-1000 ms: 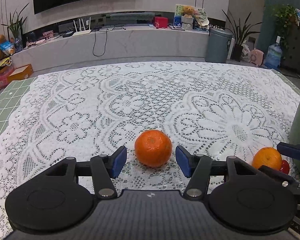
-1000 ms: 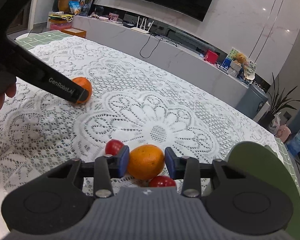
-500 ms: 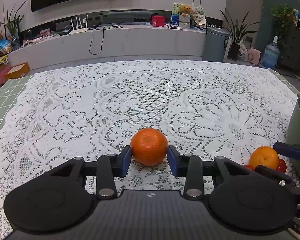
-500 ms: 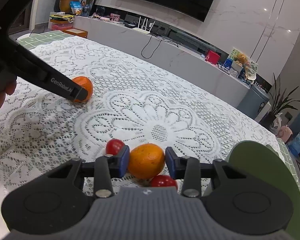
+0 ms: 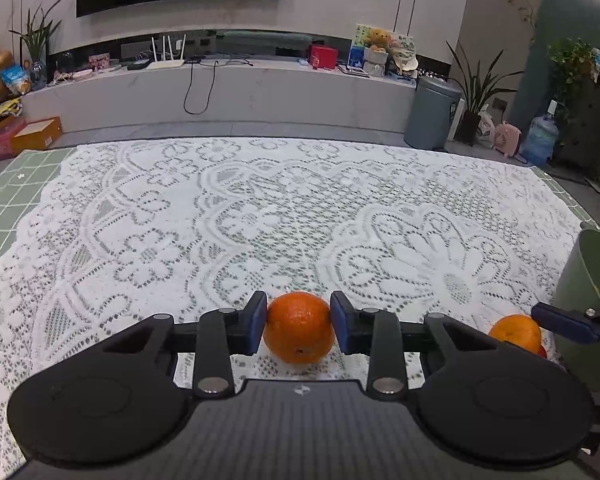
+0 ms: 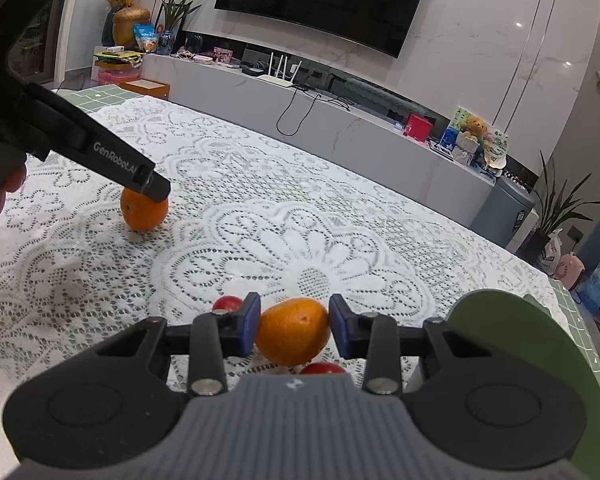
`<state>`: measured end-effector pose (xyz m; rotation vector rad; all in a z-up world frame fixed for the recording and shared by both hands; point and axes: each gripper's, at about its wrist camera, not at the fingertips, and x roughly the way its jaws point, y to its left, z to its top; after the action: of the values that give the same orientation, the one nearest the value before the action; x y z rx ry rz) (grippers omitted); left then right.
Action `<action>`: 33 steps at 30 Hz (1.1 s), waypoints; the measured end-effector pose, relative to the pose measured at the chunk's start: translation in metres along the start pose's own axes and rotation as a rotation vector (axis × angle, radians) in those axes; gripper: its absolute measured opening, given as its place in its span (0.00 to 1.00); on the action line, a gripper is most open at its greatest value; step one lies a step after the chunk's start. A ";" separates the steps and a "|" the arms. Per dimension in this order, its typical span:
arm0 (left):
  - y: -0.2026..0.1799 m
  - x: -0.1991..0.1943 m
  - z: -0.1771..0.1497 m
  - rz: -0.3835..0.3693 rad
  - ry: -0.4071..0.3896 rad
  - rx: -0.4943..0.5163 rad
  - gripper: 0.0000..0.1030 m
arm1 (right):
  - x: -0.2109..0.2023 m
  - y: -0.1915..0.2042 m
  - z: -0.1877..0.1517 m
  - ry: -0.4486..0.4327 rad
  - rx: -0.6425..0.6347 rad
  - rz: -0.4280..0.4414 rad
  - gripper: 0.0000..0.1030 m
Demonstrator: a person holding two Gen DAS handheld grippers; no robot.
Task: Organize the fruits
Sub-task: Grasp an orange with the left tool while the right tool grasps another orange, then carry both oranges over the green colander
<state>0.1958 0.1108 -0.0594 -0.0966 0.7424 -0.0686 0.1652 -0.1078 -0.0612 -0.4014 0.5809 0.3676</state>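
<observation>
Left claw (image 5: 299,326) closing on orange (image 5: 299,327)

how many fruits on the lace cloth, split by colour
orange: 2, one between the left tongs and one between the right tongs
red: 2, one left of the right-hand orange fruit, one just below it in the right wrist view
total: 4
</observation>
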 end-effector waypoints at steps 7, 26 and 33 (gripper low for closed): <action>0.005 -0.015 -0.007 -0.083 0.065 -0.079 0.38 | -0.005 -0.003 0.002 -0.011 0.021 0.046 0.00; -0.001 -0.015 -0.014 -0.101 0.107 -0.010 0.42 | -0.003 0.003 -0.002 0.032 -0.013 0.032 0.42; -0.015 -0.014 -0.020 -0.052 0.118 0.114 0.50 | 0.004 0.011 -0.005 0.068 -0.090 -0.024 0.47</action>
<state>0.1713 0.0961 -0.0633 -0.0026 0.8518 -0.1670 0.1619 -0.0998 -0.0702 -0.5089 0.6266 0.3593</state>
